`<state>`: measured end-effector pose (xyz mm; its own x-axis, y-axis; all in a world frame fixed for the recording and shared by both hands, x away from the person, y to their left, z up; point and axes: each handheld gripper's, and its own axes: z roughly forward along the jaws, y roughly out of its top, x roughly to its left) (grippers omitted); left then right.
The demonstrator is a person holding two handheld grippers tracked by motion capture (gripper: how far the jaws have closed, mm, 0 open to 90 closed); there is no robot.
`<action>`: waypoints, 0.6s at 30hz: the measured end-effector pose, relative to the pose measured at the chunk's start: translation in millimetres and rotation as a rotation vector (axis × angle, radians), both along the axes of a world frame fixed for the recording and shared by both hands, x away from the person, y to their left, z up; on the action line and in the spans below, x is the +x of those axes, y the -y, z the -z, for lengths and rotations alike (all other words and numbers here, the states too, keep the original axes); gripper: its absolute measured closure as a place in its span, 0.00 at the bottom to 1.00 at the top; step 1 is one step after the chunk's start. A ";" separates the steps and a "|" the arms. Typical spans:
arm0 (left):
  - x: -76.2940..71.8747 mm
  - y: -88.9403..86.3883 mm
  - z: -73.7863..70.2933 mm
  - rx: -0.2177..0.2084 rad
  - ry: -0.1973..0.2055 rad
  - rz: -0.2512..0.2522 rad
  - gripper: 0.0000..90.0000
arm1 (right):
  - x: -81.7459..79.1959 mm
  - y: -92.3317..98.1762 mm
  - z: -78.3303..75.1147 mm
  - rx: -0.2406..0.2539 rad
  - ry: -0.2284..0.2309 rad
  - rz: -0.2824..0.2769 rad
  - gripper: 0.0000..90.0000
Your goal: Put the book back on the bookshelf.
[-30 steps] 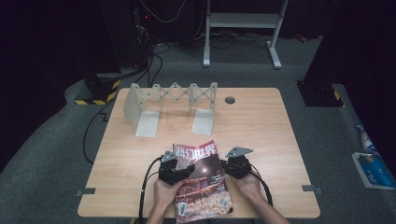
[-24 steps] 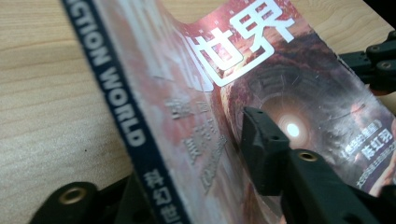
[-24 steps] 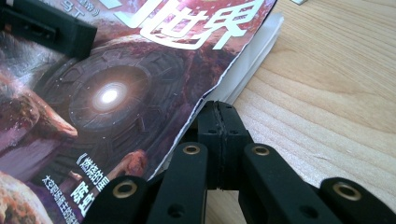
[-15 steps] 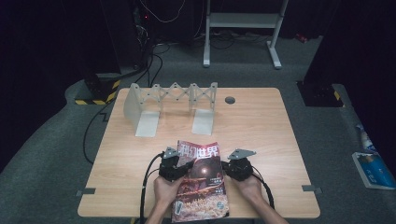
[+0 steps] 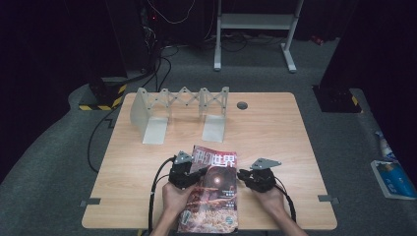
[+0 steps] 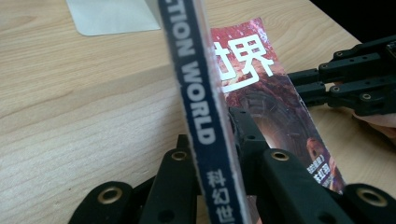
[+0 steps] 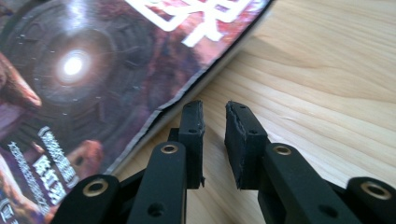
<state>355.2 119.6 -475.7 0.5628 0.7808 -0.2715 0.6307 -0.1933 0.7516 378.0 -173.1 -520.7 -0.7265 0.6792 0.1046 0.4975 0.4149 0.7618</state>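
Observation:
A magazine [image 5: 211, 191] with a dark red cover lies near the table's front edge, its left side tilted up. My left gripper [image 5: 194, 174] is shut on its navy spine [image 6: 198, 107], one jaw on each side of it [image 6: 210, 130]. My right gripper [image 5: 243, 175] rests just off the magazine's right edge, low over the wood. Its jaws [image 7: 215, 109] have just been opening and stand slightly apart with nothing between them, the magazine cover [image 7: 84, 70] beside the left pad. The right gripper [image 6: 345, 79] also appears across the cover in the left gripper view.
A white metal accordion book rack [image 5: 182, 105] stands at the back left of the wooden table [image 5: 275, 142]. A round cable hole [image 5: 241, 104] sits beside it. Off the table, a blue item [image 5: 391, 172] lies on the floor at right.
The left gripper has closed on the magazine's spine and raised that side. The right gripper has slid right off the magazine's edge and opened a little.

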 end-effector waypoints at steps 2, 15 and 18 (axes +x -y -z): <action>-0.9 1.7 -5.6 -0.004 0.005 0.018 0.90 | -0.2 6.5 -0.7 -0.005 0.005 0.012 0.83; -5.3 6.1 -28.6 -0.029 0.035 0.066 0.91 | -5.1 34.3 0.3 -0.077 0.085 0.076 0.65; -6.2 5.0 -33.6 -0.044 0.034 0.074 0.91 | -5.0 38.6 1.8 -0.076 0.086 0.097 0.64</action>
